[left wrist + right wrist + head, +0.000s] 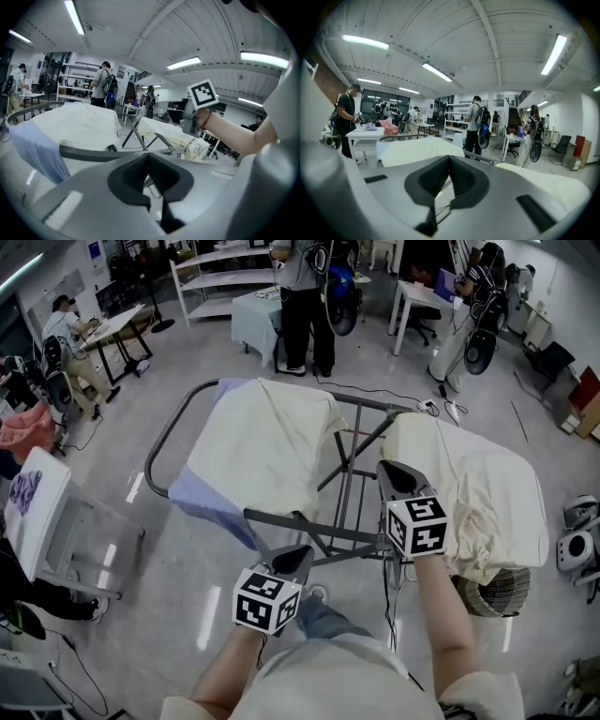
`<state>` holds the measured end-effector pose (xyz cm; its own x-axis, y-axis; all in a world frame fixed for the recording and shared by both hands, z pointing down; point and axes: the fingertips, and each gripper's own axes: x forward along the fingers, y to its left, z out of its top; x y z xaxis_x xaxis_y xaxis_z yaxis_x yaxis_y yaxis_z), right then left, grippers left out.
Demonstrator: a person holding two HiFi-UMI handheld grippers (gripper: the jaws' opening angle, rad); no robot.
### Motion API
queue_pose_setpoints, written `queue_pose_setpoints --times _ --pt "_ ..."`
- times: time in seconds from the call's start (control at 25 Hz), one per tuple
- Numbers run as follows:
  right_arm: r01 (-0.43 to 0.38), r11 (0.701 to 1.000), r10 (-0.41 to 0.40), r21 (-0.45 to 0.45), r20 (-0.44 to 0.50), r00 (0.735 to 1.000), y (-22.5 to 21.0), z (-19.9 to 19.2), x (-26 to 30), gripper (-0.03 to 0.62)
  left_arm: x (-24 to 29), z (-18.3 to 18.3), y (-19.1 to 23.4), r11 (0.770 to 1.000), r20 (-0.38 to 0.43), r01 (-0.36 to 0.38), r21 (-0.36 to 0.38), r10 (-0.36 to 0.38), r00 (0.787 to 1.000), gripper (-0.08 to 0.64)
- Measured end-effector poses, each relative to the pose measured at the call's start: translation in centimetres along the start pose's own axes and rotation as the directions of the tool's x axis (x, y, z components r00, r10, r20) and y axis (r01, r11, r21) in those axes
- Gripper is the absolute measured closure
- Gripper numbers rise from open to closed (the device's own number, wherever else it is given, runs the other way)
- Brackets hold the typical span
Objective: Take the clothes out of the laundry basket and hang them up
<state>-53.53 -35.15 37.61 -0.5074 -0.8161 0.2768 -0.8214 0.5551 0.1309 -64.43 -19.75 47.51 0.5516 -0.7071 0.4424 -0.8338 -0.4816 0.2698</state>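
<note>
Head view: left gripper and right gripper hover empty by the drying rack. Cream garments hang at 11 and 2 o'clock, with the laundry basket at 4 o'clock.

Left gripper view: fingers pressed together on nothing.

Right gripper view: fingers likewise closed and empty. They would best spread before dipping into the basket.

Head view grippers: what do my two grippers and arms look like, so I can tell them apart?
Both match: the left gripper and right gripper have grey tapered bodies with black pads, each carrying a white cube with black square markers. Forearms are bare below short cream sleeves; a thin red band circles the right wrist.
</note>
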Motion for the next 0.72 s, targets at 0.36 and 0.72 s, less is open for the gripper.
queue_pose_setpoints --times 0.36,0.72 --pt "-0.004 0.998 0.002 0.069 0.019 1.0 5.1 -5.8 -15.1 0.591 -4.4 -4.2 -6.3 0.998 0.068 -0.057 -0.017 0.058 0.996 0.549" --pt "0.006 0.985 -0.009 0.171 0.019 1.0 7.8 -10.6 -28.6 0.591 -7.2 -8.6 -15.9 0.999 0.054 -0.033 0.004 0.033 0.998 0.549"
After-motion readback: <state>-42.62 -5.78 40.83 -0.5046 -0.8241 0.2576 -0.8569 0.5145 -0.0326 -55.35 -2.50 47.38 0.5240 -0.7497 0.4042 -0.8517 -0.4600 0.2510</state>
